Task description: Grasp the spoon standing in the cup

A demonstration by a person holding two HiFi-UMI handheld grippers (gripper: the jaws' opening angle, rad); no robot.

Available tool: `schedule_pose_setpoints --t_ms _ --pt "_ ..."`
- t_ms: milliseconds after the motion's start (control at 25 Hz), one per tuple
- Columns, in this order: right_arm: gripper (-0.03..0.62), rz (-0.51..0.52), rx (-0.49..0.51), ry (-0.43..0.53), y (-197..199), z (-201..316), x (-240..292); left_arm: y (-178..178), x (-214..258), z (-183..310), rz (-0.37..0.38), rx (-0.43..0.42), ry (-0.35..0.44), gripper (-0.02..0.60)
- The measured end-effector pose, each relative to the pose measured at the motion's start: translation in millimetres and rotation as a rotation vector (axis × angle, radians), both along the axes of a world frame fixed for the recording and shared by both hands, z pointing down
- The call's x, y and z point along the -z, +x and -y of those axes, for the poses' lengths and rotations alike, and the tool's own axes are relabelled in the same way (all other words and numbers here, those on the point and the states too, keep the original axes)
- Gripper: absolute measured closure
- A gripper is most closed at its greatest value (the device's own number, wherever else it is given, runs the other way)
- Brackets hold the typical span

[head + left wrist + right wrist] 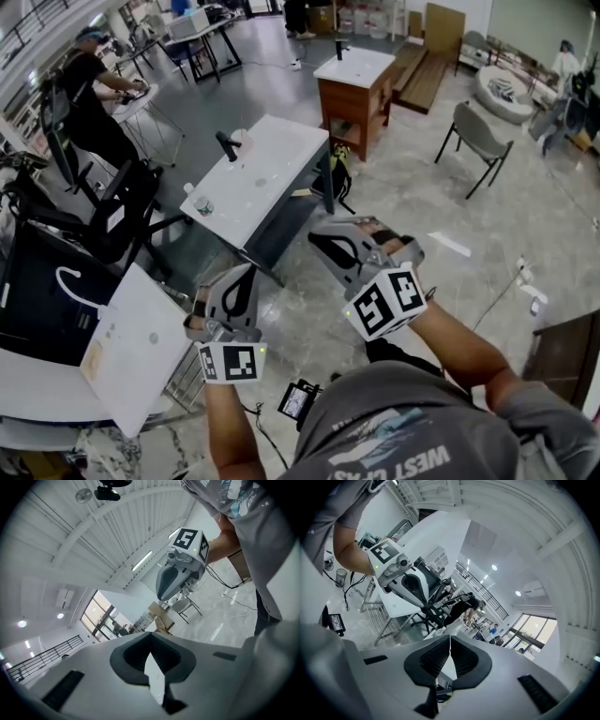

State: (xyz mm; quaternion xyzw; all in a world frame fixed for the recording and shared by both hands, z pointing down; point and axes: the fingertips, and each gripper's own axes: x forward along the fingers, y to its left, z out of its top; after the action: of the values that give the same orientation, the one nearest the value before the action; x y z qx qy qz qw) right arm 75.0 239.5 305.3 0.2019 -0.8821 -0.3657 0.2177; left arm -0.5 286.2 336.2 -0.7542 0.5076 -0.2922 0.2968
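Observation:
A small cup (203, 207) stands near the left corner of the white table (272, 164); it is too small to make out a spoon in it. My left gripper (246, 272) is held in the air well short of the table, its jaws shut and holding nothing. My right gripper (317, 236) hangs beside it, also shut and empty, nearer the table's front edge. In the left gripper view my left gripper (150, 641) points up at the ceiling, with the right gripper (180, 569) in sight. In the right gripper view my right gripper (450, 639) faces the left gripper (405, 581).
A black object (227, 145) stands at the table's far left edge. Another white table (141, 347) and black office chairs (112, 211) are to my left. A wooden cabinet (352, 89) stands beyond, with a grey chair (476, 141) at the right. A person (89, 89) works at the far left.

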Motion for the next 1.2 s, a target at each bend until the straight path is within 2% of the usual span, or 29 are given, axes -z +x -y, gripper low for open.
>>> schedule_pose_setpoints --t_ms 760,880,1200 --pt "0.560 0.015 0.099 -0.091 12.7 201.5 -25.7 16.8 -26.3 190.9 0.013 0.101 -0.092 0.580" --pt "0.560 0.017 0.103 -0.099 20.5 228.8 -26.9 22.3 -28.6 215.1 -0.002 0.110 -0.093 0.580" --pt "0.560 0.041 0.117 -0.123 38.2 280.3 -27.5 35.0 -26.8 262.7 0.023 0.134 -0.110 0.580"
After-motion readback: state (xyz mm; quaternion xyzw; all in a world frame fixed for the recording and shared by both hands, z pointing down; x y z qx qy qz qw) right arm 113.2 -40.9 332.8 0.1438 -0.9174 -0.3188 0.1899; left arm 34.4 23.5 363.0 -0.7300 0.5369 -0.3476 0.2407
